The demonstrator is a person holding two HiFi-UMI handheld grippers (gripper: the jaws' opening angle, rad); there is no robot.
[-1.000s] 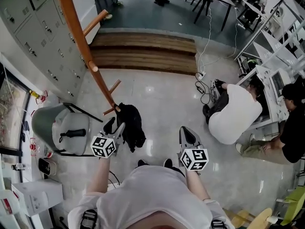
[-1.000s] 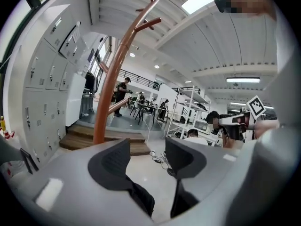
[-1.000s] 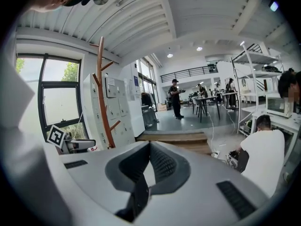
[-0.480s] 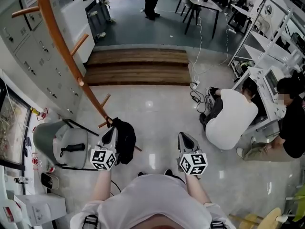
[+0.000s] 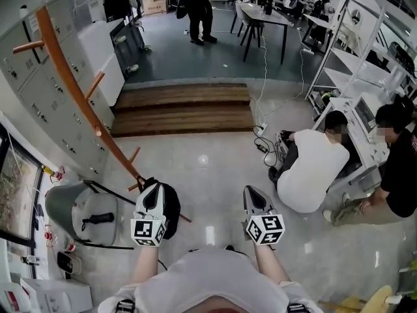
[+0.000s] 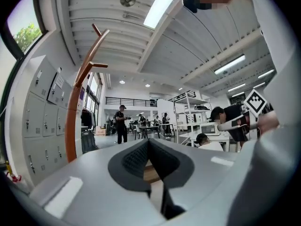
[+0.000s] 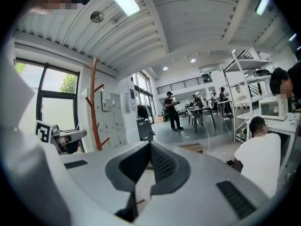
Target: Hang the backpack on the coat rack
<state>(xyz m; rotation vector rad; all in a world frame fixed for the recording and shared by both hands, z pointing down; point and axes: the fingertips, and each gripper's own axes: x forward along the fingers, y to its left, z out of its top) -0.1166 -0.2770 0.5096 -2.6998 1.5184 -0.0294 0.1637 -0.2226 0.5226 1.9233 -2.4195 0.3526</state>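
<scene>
- The left gripper is pointing level with its jaws pressed fully together; its own view is showing nothing between the tips, so I cannot tell whether a thin strap is being pinched
- The right gripper is also showing its jaws closed together, with nothing caught in them
- The backpack, a dark slumped bundle, is lying just beside and partly under the left gripper's tip, on its right side in the head view, down by the foot of the rack; its long axis is not reading clearly, and neither gripper view is showing it
- The coat rack is standing ahead and to the left of the left gripper, its curved wooden pole running upright in both gripper views and, in the head view, sweeping up and away to the upper left from beside the backpack
- The coming move is turning on this: the pegs are sitting up and to the left of the bag, so I judge the bag is needing to travel up along the pole, and the left hand is being the nearer one to both bag and rack, with the right hand well apart
- Counting: one backpack, one coat rack with at least three pegs showing, two grippers
</scene>
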